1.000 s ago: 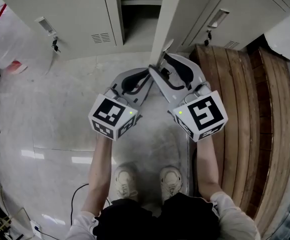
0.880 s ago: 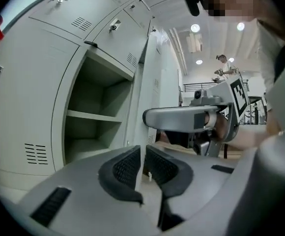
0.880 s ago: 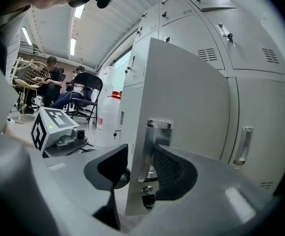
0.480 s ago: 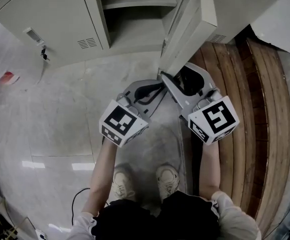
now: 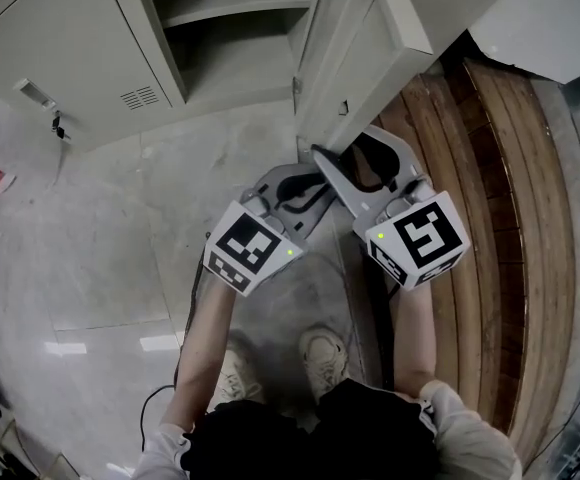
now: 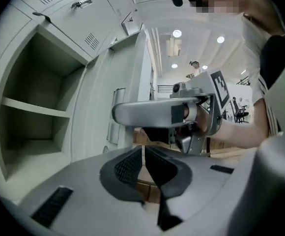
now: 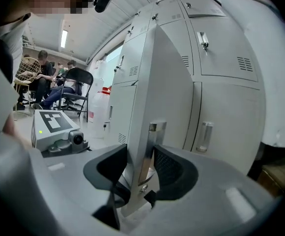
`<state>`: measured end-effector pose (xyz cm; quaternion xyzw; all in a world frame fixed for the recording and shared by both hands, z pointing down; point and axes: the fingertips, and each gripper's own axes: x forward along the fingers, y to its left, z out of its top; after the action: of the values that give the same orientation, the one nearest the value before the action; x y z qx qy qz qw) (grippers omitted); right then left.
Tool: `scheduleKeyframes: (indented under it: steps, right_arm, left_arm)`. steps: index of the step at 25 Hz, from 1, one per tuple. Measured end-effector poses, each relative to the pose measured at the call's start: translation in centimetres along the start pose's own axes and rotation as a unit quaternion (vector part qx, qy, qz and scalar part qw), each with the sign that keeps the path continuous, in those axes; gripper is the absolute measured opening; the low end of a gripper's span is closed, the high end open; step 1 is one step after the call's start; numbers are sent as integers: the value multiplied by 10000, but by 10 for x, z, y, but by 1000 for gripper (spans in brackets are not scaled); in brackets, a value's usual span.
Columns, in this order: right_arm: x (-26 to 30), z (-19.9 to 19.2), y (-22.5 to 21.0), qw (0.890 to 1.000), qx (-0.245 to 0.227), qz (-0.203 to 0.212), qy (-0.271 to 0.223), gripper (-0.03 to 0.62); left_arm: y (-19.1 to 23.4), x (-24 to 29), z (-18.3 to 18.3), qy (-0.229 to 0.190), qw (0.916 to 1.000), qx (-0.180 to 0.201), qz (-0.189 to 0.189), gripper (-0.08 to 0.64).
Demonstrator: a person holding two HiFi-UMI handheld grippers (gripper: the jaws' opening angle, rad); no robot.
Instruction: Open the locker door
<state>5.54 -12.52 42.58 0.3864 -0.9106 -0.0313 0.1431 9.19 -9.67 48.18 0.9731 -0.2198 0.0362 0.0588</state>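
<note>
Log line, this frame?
grey metal locker door: open | right gripper: clamped on door edge, jaws just eased wider | left gripper: shut, empty

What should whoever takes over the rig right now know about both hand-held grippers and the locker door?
Right hand-held gripper: shut on the free edge of the pale grey metal locker door, jaws either side of its metal latch strip.
Left hand-held gripper: shut, holding nothing, low beside the right one.
Done: door stands well open; the inner shelf shows.
Left: probably just swing it wider if wanted, then release.
</note>
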Motion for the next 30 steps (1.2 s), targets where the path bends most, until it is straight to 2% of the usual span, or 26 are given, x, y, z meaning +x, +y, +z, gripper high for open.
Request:
scheduleKeyframes:
  steps: [6, 11, 18, 21, 22, 25, 30]
  right_arm:
    - [-18, -9, -18, 9991, 135, -409, 36, 161]
    - [-32, -16, -34, 9965, 267, -795, -8, 161]
    - [-52, -28, -63, 9867, 347, -1589, 70, 159]
    - [-58, -35, -76, 9798, 252, -1967, 254, 128]
    - [-58, -36, -77, 9786, 234, -2024, 285, 144]
    - [-56, -36, -77, 9759, 104, -2154, 343, 132]
    - [-55, -36, -76, 9745, 41, -2213, 363, 135]
  left_arm:
    - [-13, 20, -5, 111, 9997, -174, -162, 29]
    - [-22, 21, -3, 64, 9995, -154, -269, 29]
    - [-1, 5, -2, -14, 9994, -334, 79, 29]
    - [8, 1, 4, -78, 9990, -165, 409, 29]
    - [9, 1, 6, -90, 9986, -38, 516, 29]
    - [7, 0, 10, -59, 9976, 254, 642, 31]
    - [7, -3, 12, -64, 9973, 280, 683, 30]
